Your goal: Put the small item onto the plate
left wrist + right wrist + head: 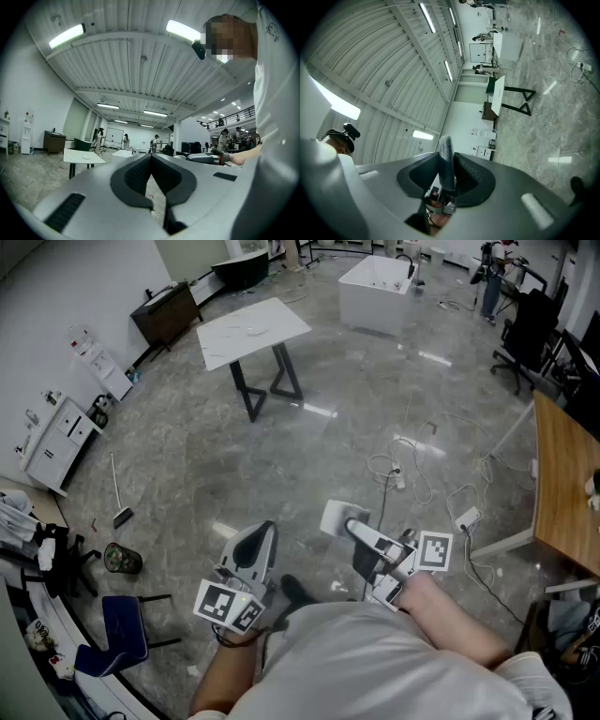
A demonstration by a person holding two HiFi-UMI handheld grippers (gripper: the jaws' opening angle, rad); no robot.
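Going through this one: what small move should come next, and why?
Probably step toward the white table across the room. The right gripper is shut on a flat piece, the left gripper is shut and empty, and below them lies only floor with cables, no plate within reach.

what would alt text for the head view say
Seen from above, a person holds two hand-held grippers over a grey floor; the right hand-held gripper grips a small flat item, the left hand-held gripper is shut and empty. A white table stands beyond.
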